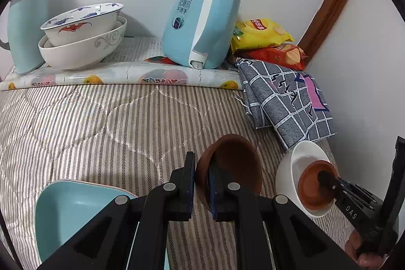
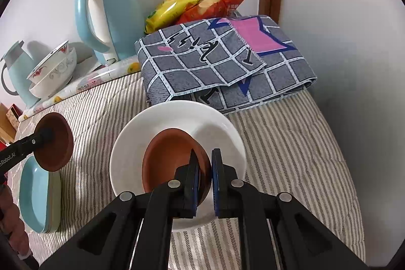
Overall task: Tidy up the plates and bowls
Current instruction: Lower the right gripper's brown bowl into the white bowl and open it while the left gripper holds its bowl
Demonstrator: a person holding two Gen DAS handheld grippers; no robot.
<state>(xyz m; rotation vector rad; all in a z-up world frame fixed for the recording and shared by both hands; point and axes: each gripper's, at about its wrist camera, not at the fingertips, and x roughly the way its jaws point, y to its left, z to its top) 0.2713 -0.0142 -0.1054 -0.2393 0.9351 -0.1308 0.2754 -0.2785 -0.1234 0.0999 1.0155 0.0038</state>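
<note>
Left wrist view: left gripper [image 1: 201, 184] has its fingers narrowed onto the near rim of a small brown bowl [image 1: 235, 163], one finger outside the wall, one inside. The bowl hangs tilted above the striped bed cover [image 1: 88, 123]; a rim pinch is probably the only grip a shallow bowl allows. Teal square plate [image 1: 73, 214] lies lower left on the cover. At right, the white bowl [image 1: 288, 168] rests on the cover with a second brown bowl [image 1: 316, 184] inside it, the right gripper's fingers reaching into it. Along the wall: two nested patterned bowls [image 1: 81, 39], already stacked; blue kettle [image 1: 202, 17]; chip bags [image 1: 263, 34]; folded checked cloth [image 1: 286, 103].

Right wrist view: right gripper [image 2: 205, 168] is clamped on the rim of the second brown bowl [image 2: 167, 161], which sits tilted inside the white bowl [image 2: 177, 123]; whether it rests fully on the bottom I cannot tell. Nesting small into large looks to be the sorting logic. At left, the left gripper's bowl [image 2: 57, 143] is held above the stacked teal plates [image 2: 38, 194].

Judgement: next likely step is releasing this bowl, then nesting the other on top.
</note>
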